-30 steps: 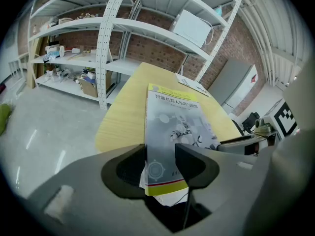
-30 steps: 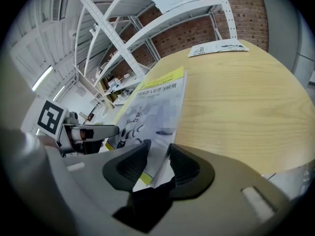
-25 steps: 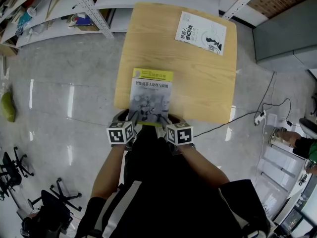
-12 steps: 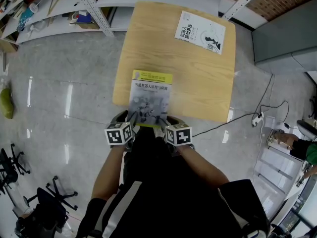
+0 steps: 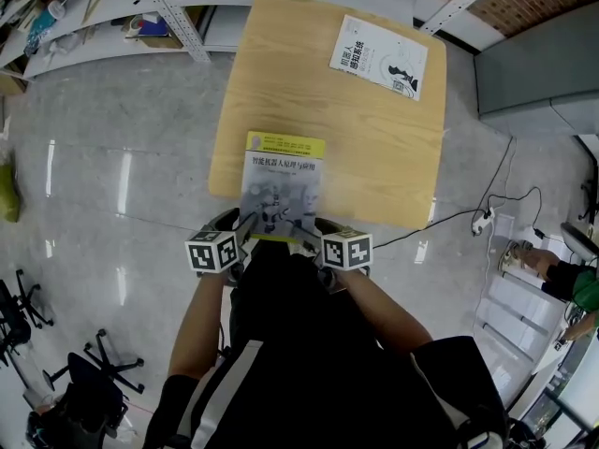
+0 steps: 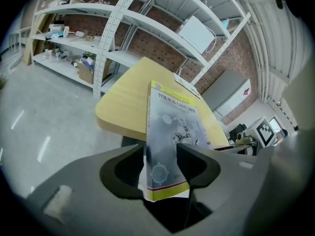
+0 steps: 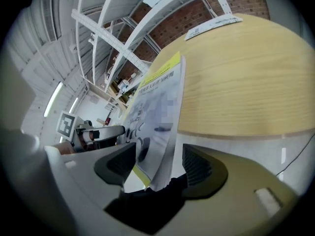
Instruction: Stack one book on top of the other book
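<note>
Fingers (image 6: 123,171) of the left gripper (image 6: 160,159) stand wide apart around the near left corner of a thin grey-and-yellow paperback book (image 6: 172,127). The corner slants across the gap and lies close to both pads, with no clamp apparent. The right gripper (image 7: 157,166) has just been opening its fingers (image 7: 202,168), and the book's near right corner sits loose between them with clear space on one side. From both sets of fingers the book runs forward onto a pale wooden surface (image 5: 374,157), where most of it lies flat; only its near end overhangs the edge. Well ahead of the fingers, and off toward the right gripper's side, a white paperback book (image 5: 379,56) lies flat near the far corner. The grey-and-yellow book looks light and bendy, with a glossy cover that may slip, so a hold on one corner would likely let it droop. Both overhanging corners, taken deep and lifted level together, seem the safer grip. In the head view the marker cubes (image 5: 213,253) and the person's dark clothing (image 5: 281,344) cover the book's near edge. No view shows its underside or how thick either book is.
</note>
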